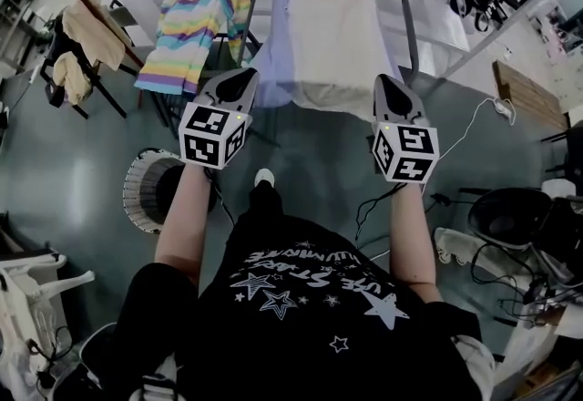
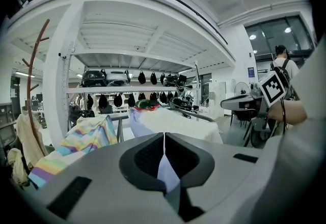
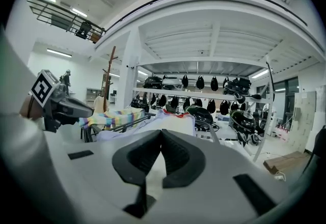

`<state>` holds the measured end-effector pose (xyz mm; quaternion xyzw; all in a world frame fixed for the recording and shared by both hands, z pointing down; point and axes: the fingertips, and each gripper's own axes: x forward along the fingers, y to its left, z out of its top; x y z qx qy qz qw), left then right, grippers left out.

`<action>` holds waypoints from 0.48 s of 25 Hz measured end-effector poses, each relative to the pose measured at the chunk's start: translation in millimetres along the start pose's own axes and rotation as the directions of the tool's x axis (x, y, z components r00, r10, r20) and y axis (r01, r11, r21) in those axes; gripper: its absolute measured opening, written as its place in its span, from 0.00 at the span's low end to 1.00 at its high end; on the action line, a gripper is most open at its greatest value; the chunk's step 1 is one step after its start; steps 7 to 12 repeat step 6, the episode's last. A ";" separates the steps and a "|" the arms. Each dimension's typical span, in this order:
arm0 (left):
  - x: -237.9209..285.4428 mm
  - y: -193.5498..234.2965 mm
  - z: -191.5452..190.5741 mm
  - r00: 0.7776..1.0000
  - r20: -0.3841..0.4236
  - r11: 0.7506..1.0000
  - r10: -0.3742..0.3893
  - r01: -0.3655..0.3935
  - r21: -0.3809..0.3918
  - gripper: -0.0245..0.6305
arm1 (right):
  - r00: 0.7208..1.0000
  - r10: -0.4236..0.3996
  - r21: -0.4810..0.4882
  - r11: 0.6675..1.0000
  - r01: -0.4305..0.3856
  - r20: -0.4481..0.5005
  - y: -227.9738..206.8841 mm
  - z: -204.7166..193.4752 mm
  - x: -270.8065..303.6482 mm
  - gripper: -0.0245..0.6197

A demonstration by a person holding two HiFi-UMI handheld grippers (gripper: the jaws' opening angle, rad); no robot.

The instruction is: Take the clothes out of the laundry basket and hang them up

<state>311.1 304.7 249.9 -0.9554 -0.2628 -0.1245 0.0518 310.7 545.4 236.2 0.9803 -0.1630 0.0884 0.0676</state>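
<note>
Two grippers hover at the lower corners of a pale garment (image 1: 328,35) that lies draped over the top rail of a drying rack (image 1: 407,21), seen from our head view. The cloth is cream across its broad front, lavender along its left edge and at the hem, with a thin red trim at the far end. It hangs flat, its bottom edge gently curved.

The left gripper (image 1: 244,74) points at the lavender side and the right gripper (image 1: 388,80) at the cream side, both nearly level. In the left gripper view the tongs (image 2: 164,137) stand together, tips meeting in a thin line, with lavender cloth showing in the opening behind them. In the right gripper view the tongs (image 3: 161,132) are likewise pressed together, cream cloth showing behind the tips. Whether either pair nips a fold, or we merely see the garment beyond, we cannot tell.

Just left on the same rack hangs a striped top (image 1: 193,25) in yellow, pink, blue and green bands. The laundry basket (image 1: 139,188) — round, white and slatted — stands on the grey floor (image 1: 319,153) below the left forearm, well short of the rack.
</note>
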 end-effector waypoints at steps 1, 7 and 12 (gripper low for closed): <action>-6.5 -7.3 -0.4 1.000 0.001 1.000 0.002 -0.002 -0.002 0.08 | 1.000 0.004 -0.002 1.000 -0.004 -0.003 1.1 -2.3 -9.4 0.05; -28.7 -45.2 9.1 1.000 0.004 1.000 0.003 -0.003 -0.012 0.08 | 0.999 0.034 -0.022 0.999 -0.035 -0.025 -4.7 -4.2 -49.2 0.05; -28.7 -45.2 9.1 1.000 0.004 1.000 0.003 -0.003 -0.012 0.08 | 0.999 0.034 -0.022 0.999 -0.035 -0.025 -4.7 -4.2 -49.2 0.05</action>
